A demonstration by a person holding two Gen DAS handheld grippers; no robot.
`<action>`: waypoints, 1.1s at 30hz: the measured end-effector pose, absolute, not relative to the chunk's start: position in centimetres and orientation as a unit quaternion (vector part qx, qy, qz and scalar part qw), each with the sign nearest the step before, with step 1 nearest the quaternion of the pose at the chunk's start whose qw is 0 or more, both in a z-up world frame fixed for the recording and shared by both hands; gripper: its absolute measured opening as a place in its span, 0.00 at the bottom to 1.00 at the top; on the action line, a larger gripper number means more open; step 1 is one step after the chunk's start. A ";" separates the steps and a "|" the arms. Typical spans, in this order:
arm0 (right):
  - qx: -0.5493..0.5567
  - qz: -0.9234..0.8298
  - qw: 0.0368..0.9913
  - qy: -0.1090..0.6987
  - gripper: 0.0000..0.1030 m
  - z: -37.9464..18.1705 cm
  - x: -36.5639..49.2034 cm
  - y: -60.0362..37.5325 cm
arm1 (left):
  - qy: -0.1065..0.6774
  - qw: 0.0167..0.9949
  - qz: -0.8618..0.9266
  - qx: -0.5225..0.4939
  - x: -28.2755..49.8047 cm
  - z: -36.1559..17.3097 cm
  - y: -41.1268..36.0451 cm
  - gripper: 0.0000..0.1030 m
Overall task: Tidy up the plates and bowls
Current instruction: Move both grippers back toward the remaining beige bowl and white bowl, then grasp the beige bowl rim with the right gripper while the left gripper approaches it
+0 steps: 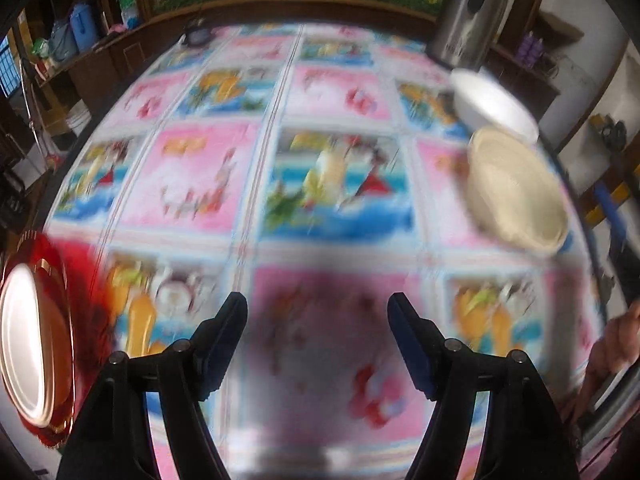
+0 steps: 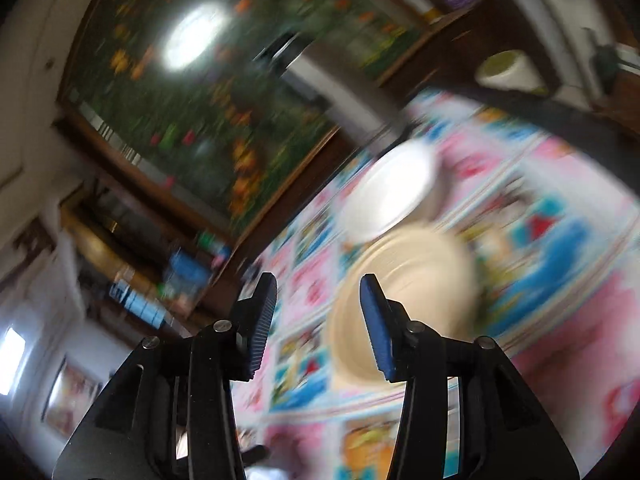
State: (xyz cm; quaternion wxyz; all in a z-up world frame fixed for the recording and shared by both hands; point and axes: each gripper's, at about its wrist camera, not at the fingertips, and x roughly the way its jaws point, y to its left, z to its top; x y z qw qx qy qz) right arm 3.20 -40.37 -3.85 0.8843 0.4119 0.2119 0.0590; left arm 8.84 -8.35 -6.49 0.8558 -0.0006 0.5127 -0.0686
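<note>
Both views are smeared with motion, so settle your hands before you commit to anything. Your left tool (image 1: 316, 312) hangs over a bare pink patch of the tabletop (image 1: 208, 184), its jaws standing wide with nothing between them. Your right tool (image 2: 318, 300) is partly open and also empty; the cream bowl (image 2: 416, 280) only shows behind its right finger and is not gripped.

In the left view the cream bowl (image 1: 516, 188) sits at the far right of the tabletop, with the white bowl (image 1: 492, 104) just beyond it, the two touching or nearly so; the blur hides which. A white plate (image 1: 24, 344) lies on a red plate (image 1: 66, 264) at the near left edge. A steel urn (image 1: 468, 12) stands behind the bowls.

The step in hand looks like a reach for a bowl, probably the cream one, since the right tool is closest to it. To do it well:

- Level the right tool and slow it, so that the rim comes up sharp in view.
- Open the jaws a little more than the wall is thick, then put one finger inside the rim and one outside.
- Take the near rim, away from the white bowl, so you do not nudge that one towards the urn.
- Close firmly before lifting; the bowl looks smooth and could slip or tip.
- Keep the left tool clear of the plates until needed.
</note>
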 end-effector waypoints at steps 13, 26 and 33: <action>0.417 0.013 0.857 0.303 0.42 -6.4 5.3 -45.3 | 0.448 0.893 -0.036 -0.027 17.6 -6.4 -15.0 0.76; 0.372 -0.015 0.874 0.312 0.42 -6.7 5.9 -43.7 | 0.418 0.905 -0.069 -0.031 17.3 -7.0 -15.5 0.76; 0.369 -0.022 0.871 0.322 0.42 -7.0 6.3 -43.6 | 0.424 0.900 -0.090 -0.046 17.6 -7.1 -15.0 0.77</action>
